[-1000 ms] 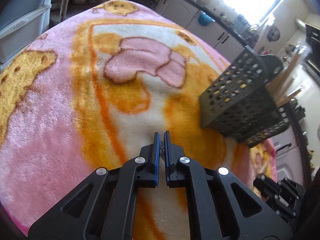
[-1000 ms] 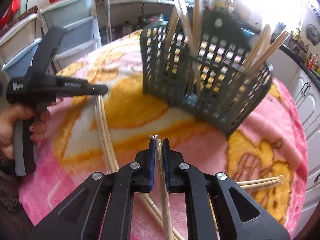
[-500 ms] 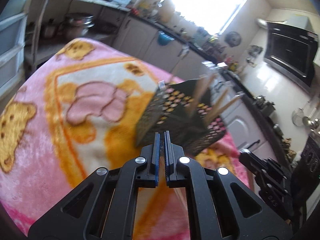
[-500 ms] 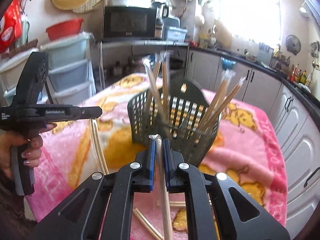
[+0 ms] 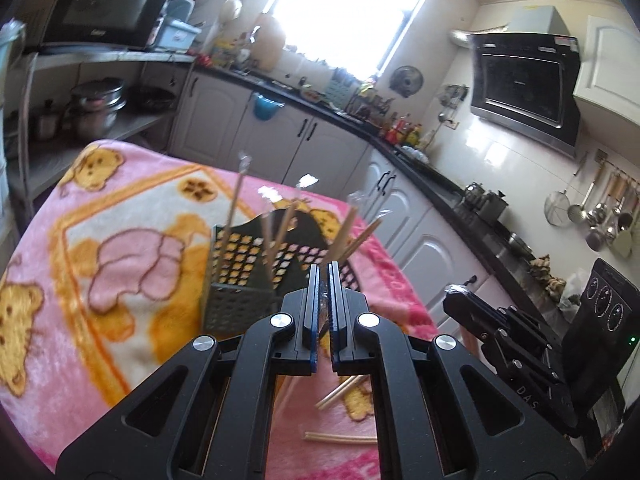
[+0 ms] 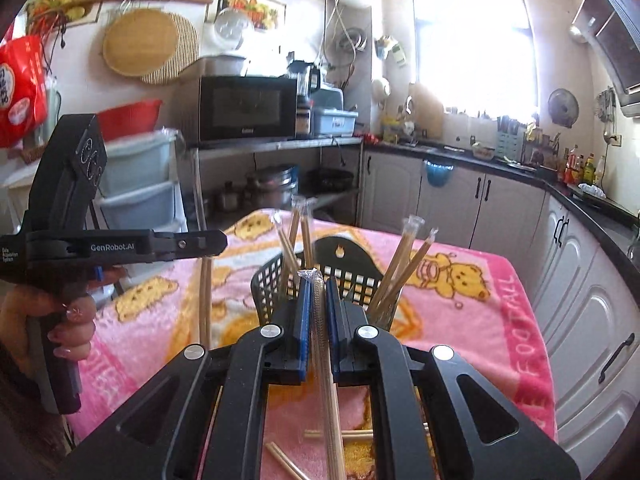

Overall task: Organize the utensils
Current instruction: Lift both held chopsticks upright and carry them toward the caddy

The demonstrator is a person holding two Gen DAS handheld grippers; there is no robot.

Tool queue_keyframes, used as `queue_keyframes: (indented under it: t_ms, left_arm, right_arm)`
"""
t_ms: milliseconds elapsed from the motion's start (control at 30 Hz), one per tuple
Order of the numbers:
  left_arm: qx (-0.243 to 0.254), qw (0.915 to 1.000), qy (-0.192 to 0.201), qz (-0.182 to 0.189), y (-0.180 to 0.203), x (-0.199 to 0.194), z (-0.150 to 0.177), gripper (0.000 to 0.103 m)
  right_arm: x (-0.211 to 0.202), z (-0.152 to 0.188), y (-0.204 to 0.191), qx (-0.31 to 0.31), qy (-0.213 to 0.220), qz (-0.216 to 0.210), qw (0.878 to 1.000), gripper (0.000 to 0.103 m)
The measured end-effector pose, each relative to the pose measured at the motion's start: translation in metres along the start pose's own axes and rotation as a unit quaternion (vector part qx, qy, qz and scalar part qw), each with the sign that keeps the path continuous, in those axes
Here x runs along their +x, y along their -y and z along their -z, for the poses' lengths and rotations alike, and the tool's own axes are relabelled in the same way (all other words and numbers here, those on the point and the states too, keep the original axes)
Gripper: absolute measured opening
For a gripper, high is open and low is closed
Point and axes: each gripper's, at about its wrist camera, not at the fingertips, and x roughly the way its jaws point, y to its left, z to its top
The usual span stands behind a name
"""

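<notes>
Left gripper (image 5: pixel 324 280) jaws closed, dark basket (image 5: pixel 240 296) holding chopsticks (image 5: pixel 280 232), pink blanket (image 5: pixel 120 208)

A pink blanket (image 6: pixel 460 300) with yellow bears covers the surface, a black microwave (image 6: pixel 248 108) sits on a shelf with metal pots (image 6: pixel 272 190) under it, a red bowl (image 6: pixel 132 114) tops some grey drawers (image 6: pixel 136 184), and a bright window (image 6: pixel 472 36) shines above white cupboards (image 6: pixel 452 196).

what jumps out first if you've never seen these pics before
The pink bear-print blanket covering the table grabs the eye, with a dark slotted utensil basket in its middle holding wrapped chopsticks that stick up at angles. Up close, the right gripper is shut on a wrapped pair of chopsticks, while loose chopsticks lie on the blanket's near edge.
</notes>
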Motion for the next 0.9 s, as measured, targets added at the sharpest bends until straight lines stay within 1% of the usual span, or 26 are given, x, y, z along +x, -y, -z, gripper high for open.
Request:
queue_keyframes:
  t_ms: [200, 467, 900]
  left_arm:
    - [0.019, 0.9997, 0.011, 0.013, 0.018, -0.004, -0.010, 0.002]
    - [0.036, 0.9987, 0.020, 0.031, 0.032, -0.005, -0.024, 0.002]
    - [0.060, 0.9955, 0.049, 0.055, 0.054, -0.013, -0.053, 0.002]
  right_arm:
    - [-0.017, -0.010, 0.009, 0.014, 0.030, 0.006, 0.999, 0.008]
    - [-0.037, -0.027, 0.022, 0.030, 0.070, 0.014, 0.997, 0.008]
    - [-0.054, -0.049, 0.045, 0.054, 0.122, 0.028, 0.991, 0.008]
